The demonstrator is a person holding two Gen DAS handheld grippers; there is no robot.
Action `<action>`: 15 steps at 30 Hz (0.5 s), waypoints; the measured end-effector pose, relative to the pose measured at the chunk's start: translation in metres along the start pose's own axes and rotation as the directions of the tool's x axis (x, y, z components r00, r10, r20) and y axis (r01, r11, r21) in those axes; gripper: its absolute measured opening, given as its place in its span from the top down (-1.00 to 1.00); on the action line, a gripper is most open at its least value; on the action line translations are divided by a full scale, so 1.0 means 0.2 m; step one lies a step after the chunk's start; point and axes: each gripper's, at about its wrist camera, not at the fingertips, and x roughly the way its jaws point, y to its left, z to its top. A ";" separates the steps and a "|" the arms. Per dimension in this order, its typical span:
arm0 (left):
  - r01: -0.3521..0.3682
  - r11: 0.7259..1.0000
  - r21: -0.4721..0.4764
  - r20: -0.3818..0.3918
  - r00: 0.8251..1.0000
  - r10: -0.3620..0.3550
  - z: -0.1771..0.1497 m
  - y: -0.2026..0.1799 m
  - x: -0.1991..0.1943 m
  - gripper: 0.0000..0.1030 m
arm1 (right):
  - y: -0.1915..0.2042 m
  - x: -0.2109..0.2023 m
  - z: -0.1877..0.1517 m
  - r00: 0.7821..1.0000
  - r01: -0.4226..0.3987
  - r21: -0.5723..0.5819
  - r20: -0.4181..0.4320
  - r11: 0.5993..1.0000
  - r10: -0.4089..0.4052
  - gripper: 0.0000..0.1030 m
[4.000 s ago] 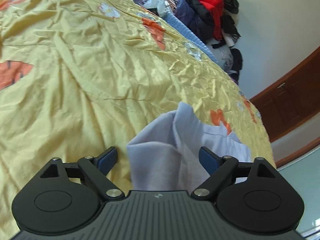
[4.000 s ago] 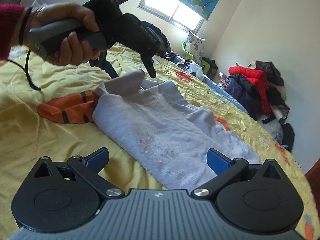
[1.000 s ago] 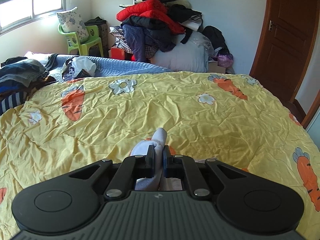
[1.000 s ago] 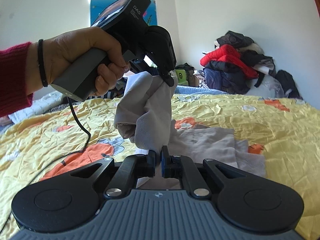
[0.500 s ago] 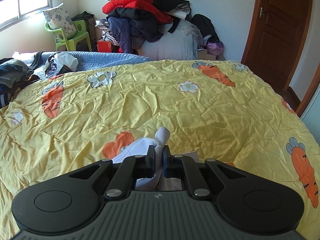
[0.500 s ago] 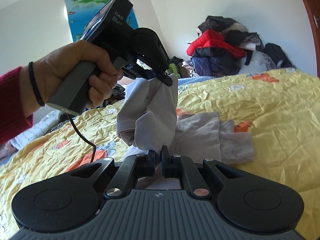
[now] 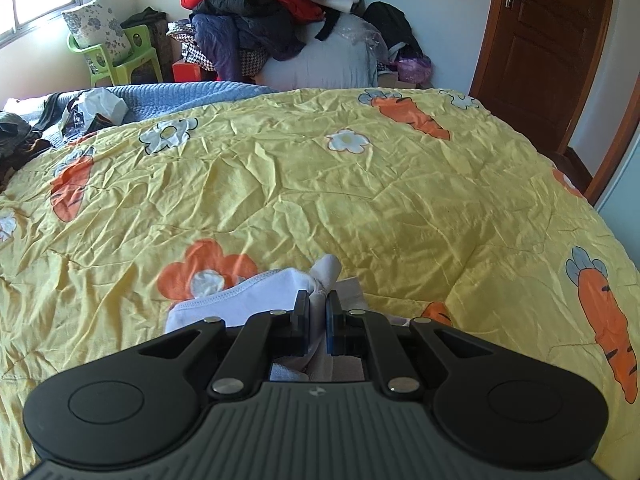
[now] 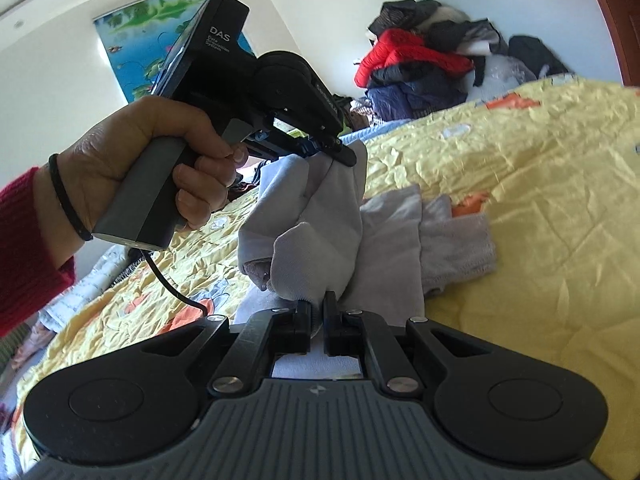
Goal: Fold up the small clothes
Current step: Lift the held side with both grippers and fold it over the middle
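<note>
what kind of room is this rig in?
Almost certainly a home bedroom: a bed under a yellow quilt with carrot and flower prints, a heap of jackets piled against the wall, and a wooden door. Both grippers pinch a pale garment over the quilt.

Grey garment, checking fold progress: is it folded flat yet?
No. Both tools pinch the garment, one end lifted, the rest bunched on the quilt.
</note>
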 end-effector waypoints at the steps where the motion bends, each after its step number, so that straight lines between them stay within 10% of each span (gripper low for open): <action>1: 0.001 1.000 -0.002 -0.003 1.000 -0.001 0.00 0.00 0.01 0.86 | -0.01 0.00 0.00 1.000 -0.003 0.011 -0.003 1.000 0.003 0.84; 15: 0.059 0.994 -0.088 -0.081 0.995 -0.066 0.01 -0.07 0.15 0.84 | -0.14 0.01 -0.04 0.997 -0.054 0.191 -0.044 0.980 0.063 0.81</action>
